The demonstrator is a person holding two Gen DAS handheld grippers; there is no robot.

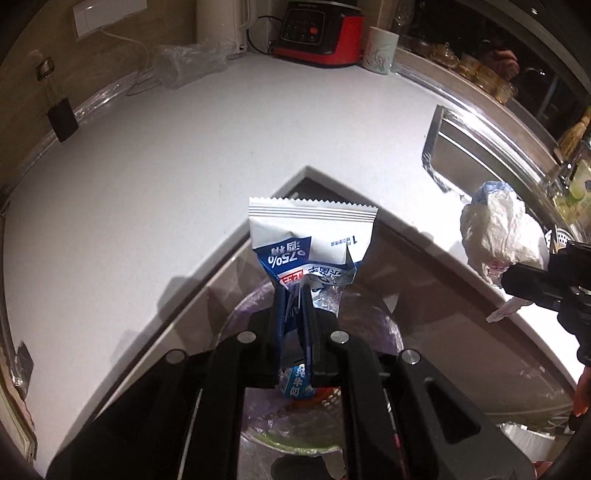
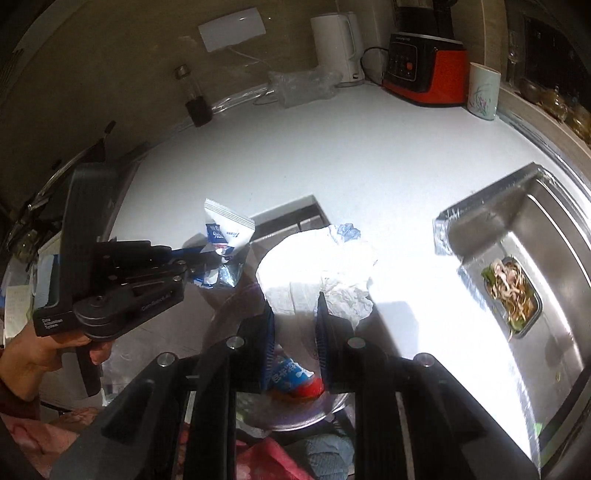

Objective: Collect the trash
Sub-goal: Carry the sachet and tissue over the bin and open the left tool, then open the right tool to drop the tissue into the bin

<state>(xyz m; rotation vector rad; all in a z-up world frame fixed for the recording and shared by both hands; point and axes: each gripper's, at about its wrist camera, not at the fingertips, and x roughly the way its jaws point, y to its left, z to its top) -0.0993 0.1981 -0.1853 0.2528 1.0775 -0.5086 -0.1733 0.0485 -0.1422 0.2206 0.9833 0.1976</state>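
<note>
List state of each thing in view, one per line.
Left tool: shut on blue-white wrapper.
Right tool: shut on crumpled tissue.
Bin: open below both tools, trash inside.
Sink: holds a tray of food scraps.
Blender: upright, plugged in.
Cup: upright.

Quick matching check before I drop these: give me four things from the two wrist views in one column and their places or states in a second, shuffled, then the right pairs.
Things:
1. blue-and-white wrapper
2. crumpled white tissue
3. metal food tray
4. red-and-black appliance

Places or states:
A. lying in the sink
B. pinched in the left claw
C. standing at the back of the white counter, by the wall
D. held in the right claw

Pairs: 1-B, 2-D, 3-A, 4-C
</note>
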